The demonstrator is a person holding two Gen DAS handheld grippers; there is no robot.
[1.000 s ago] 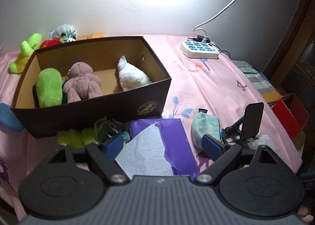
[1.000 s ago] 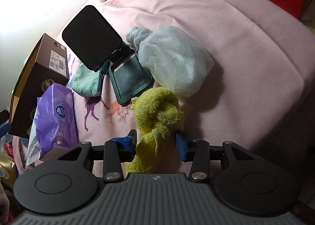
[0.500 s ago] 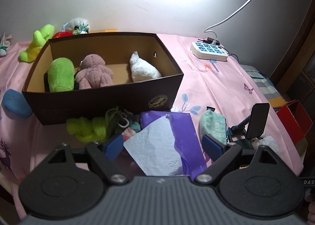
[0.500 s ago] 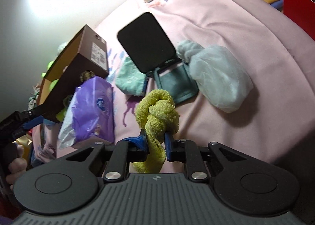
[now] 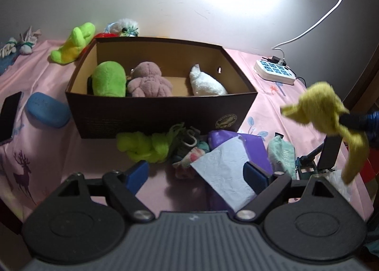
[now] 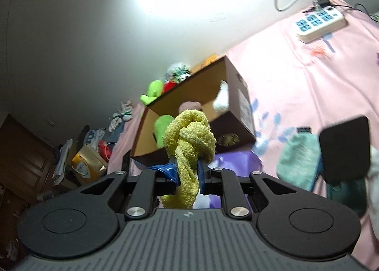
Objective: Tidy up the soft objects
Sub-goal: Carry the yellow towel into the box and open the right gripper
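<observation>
Right tongs (image 6: pixel 187 172) clamped on knotted yellow towel (image 6: pixel 189 138), lifted clear of the pink sheet (image 6: pixel 308 86), left tongs (image 5: pixel 196 173) apart and empty, open box (image 5: pixel 161 110) rim unobstructed ahead, clutter along its front edge.

Home bedroom, pink bedsheet (image 5: pixel 267 105), plush toys (image 5: pixel 109 79)

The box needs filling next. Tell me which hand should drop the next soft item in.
Right. Its tongs are already shut on the knotted yellow towel, lifted off the bed and facing the open brown box. The left tongs hang open and empty above the purple tissue pack.
</observation>
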